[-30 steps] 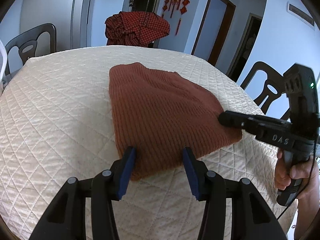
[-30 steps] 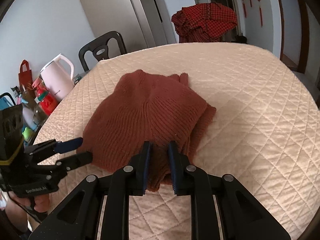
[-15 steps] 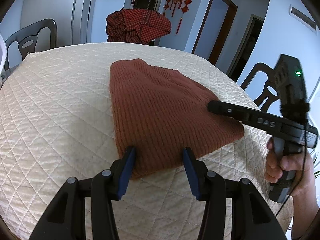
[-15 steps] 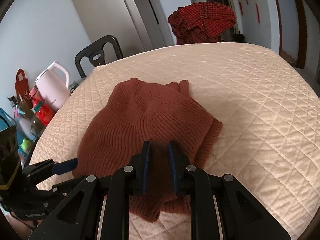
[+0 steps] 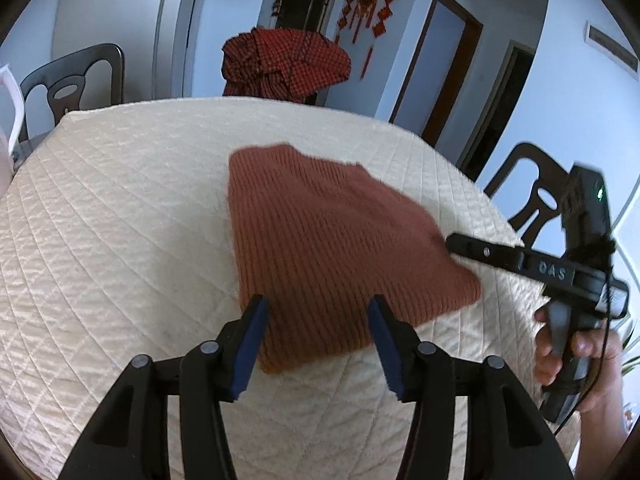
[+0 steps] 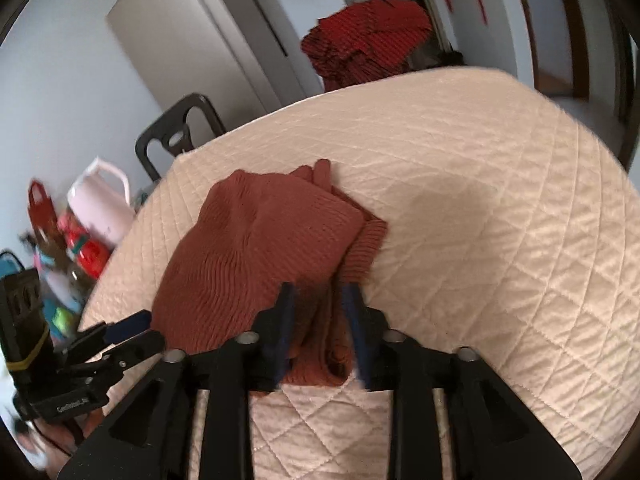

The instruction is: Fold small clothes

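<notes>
A rust-brown knitted sweater [image 5: 328, 248] lies folded on the cream quilted table cover [image 5: 120, 220]. My left gripper [image 5: 317, 308] straddles its near corner, jaws opening, pads apart from the knit. In the right wrist view the sweater [image 6: 256, 248] shows stacked layers with a ribbed cuff at its right edge. My right gripper [image 6: 319, 292] stands over the near fold, jaws opening, cloth between the pads but not pinched. The right gripper [image 5: 452, 243] reaches the sweater's right corner from the side. The left gripper [image 6: 150, 328] sits at the sweater's left edge.
A red checked cloth [image 5: 284, 60] hangs over a chair beyond the table's far edge. Dark chairs [image 5: 68, 88] [image 5: 532, 184] stand around the table. A pink kettle [image 6: 104, 204] and colourful bottles [image 6: 80, 248] crowd the left side. A person's hand [image 5: 576, 360] grips the right handle.
The right gripper's jaws have spread apart and let go of the fold they pinched; the gripper rolled and shifted along the sweater's edge. The left jaws stand slightly wider.
</notes>
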`<state>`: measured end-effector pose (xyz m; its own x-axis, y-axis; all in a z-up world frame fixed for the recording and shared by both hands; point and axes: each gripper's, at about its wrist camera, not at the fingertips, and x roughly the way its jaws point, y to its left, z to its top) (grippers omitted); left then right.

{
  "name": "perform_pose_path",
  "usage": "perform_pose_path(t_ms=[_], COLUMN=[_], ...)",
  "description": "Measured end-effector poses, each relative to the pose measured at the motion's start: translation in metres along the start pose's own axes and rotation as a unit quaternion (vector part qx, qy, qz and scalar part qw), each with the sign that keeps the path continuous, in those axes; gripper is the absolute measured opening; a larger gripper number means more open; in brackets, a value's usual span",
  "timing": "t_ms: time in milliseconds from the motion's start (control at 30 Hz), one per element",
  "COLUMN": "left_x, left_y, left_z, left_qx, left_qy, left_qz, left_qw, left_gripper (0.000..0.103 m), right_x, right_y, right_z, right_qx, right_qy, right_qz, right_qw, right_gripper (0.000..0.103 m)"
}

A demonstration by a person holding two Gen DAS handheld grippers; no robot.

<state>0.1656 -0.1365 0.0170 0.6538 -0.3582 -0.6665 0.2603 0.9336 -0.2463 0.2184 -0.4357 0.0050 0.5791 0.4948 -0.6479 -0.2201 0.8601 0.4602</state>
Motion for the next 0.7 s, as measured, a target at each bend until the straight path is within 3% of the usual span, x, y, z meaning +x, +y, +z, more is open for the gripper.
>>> perform_pose_path(t_ms=[267,433,700], left_x=[0.021,0.038,0.051], left_y=[0.023,0.029,0.030], left_z=[0.022,0.028,0.018], left_qx=[-0.025,-0.039,-0.053], left_qy=[0.001,0.009,0.018], left_qz=[0.040,0.034,0.016], left_qw=[0.9989,0.9986,0.9983], left_gripper=[0.061,0.062,0.070], right_x=[0.017,0.030,0.030], right_y=[-0.015,-0.019,-0.021], right_z=[0.008,0.013,0.007], right_qx=[0.048,0.064,0.063], right_qy=[0.004,0.009,0.004], right_qz=[0.030,0.040,0.068], right_qw=[0.998,0.997,0.996], right_gripper=[0.052,0.052,0.053])
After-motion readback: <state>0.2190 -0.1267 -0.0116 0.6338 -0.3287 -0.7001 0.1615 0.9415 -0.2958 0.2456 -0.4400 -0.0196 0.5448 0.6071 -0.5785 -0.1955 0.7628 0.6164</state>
